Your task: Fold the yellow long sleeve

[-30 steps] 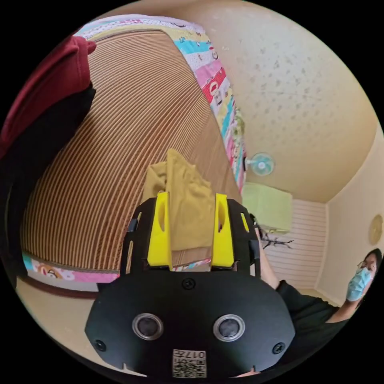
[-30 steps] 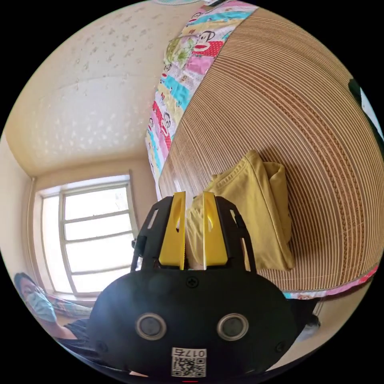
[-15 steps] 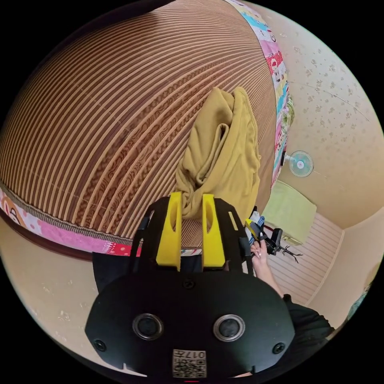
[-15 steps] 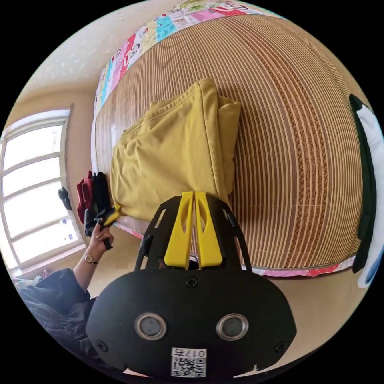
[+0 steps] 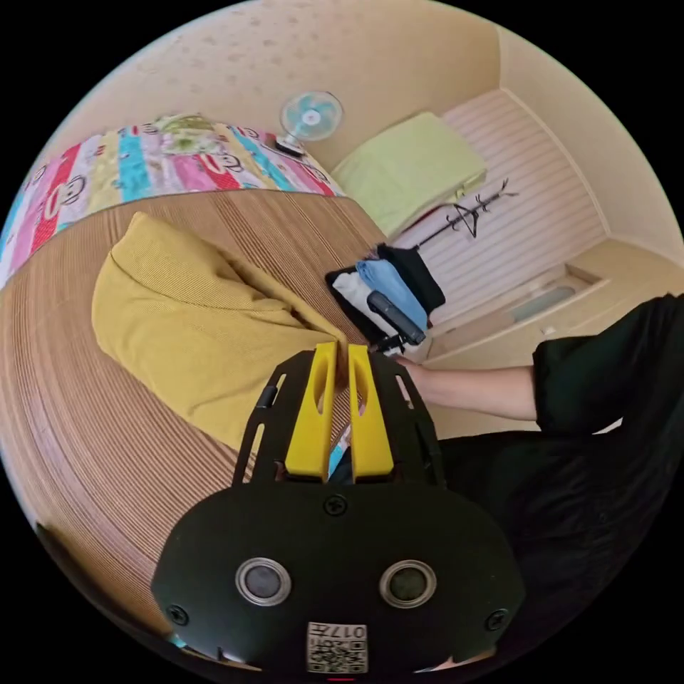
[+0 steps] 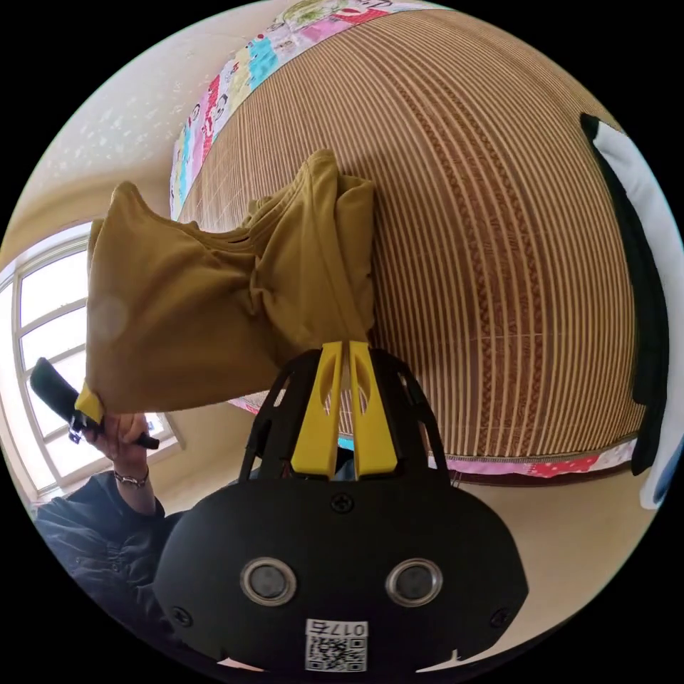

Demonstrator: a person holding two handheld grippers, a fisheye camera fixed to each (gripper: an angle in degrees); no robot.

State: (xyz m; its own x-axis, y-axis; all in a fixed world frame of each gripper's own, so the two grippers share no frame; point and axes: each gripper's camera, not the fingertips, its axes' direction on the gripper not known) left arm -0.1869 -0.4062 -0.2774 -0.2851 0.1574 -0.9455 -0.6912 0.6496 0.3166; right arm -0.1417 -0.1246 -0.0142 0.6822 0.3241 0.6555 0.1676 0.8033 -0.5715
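Note:
The yellow long sleeve (image 6: 214, 306) is folded into a thick bundle and held up over the striped bed mat (image 6: 499, 249), its near edge stretched between both grippers. My right gripper (image 6: 342, 350) is shut on one lower corner. The left gripper (image 6: 87, 406), held in a hand, pinches the other corner in front of the window. In the left gripper view, the yellow long sleeve (image 5: 192, 335) runs away from my left gripper (image 5: 340, 353), whose jaws are shut on its near corner. The right gripper (image 5: 394, 319) is just beyond, in a hand.
A stack of folded black, blue and white clothes (image 5: 388, 285) lies at the mat's end; its stack edge (image 6: 638, 235) shows on the right. A patterned sheet (image 5: 142, 167) borders the mat. A fan (image 5: 310, 114) and the person's dark sleeve (image 5: 598, 370) are nearby.
Both grippers have closed on the bundle's near corners and lifted its edge off the mat. The left camera has swung round toward the fan and the clothes stack.

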